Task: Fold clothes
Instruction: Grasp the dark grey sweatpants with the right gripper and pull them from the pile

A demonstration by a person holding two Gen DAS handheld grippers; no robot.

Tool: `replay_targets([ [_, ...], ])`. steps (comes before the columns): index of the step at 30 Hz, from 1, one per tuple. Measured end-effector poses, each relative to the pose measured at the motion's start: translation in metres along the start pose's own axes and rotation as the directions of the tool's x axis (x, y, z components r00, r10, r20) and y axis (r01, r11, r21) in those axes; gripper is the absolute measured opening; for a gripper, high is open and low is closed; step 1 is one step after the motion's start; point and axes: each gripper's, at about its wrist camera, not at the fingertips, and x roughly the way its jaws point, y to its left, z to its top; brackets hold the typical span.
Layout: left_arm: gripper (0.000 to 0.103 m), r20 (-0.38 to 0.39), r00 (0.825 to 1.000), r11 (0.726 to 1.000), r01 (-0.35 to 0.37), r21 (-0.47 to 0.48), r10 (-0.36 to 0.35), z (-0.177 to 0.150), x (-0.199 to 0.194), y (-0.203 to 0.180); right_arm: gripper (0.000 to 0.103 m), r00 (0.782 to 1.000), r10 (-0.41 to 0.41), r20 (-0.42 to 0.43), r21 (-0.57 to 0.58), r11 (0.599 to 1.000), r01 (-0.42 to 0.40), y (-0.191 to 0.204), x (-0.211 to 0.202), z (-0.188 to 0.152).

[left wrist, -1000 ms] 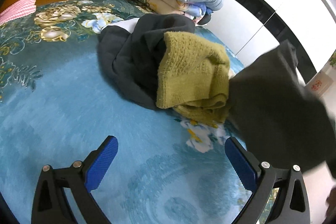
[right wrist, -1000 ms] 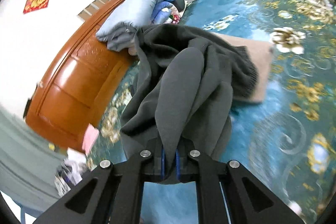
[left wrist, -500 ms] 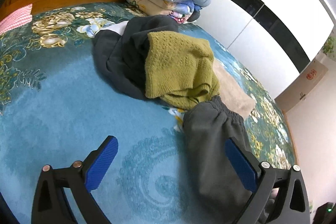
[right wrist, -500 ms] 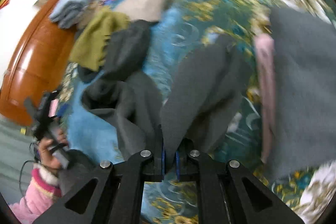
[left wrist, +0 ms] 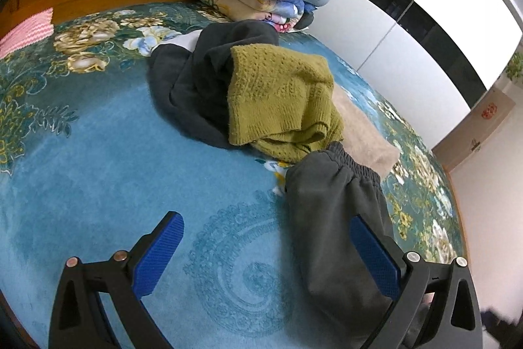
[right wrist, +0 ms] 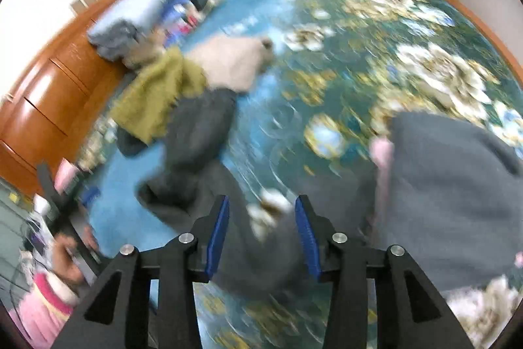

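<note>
Right wrist view, blurred: my right gripper [right wrist: 261, 229] has just let go. Its jaws have been opening and now stand apart with nothing pinched; a second ago they were clamped on a bunched fold of the grey trousers [right wrist: 196, 133]. Grey cloth lies under and past the pads, lower centre of the frame, trailing up to the olive sweater [right wrist: 153, 94] at left centre. A separate folded grey garment [right wrist: 454, 192] sits at right.

Left wrist view, sharp: left gripper [left wrist: 264, 254] wide open, grasping nothing, hovering over the blue bedspread [left wrist: 98, 159]. The trousers [left wrist: 336, 218], which hung in the air at the right edge a second ago, now rest on the bed at lower right, elastic waistband toward the sweater [left wrist: 278, 94] and just touching it.

My reading: garment pulled from the heap and laid down. It looks rumpled, so spreading it flat probably comes before any fold.
</note>
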Motion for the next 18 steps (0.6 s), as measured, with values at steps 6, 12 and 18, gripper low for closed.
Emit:
replay_targets([
  [6,0.103,0.004,1.0,0.999,0.003,-0.041,-0.002,-0.003,-0.007,0.006,0.054,0.967,0.234,-0.098,0.138,0.966,-0.22,0.03,0.124,0.031],
  [12,0.103,0.013,0.999,0.984,0.043,-0.173,-0.041,-0.002,-0.014,0.034,0.054,0.967,0.2,-0.156,0.283,0.947,-0.15,0.032,0.22,0.057],
  [18,0.103,-0.005,0.998,0.972,0.06,-0.225,-0.063,-0.003,-0.005,0.041,0.006,0.957,0.234,-0.173,0.406,0.902,-0.147,0.028,0.252,0.063],
])
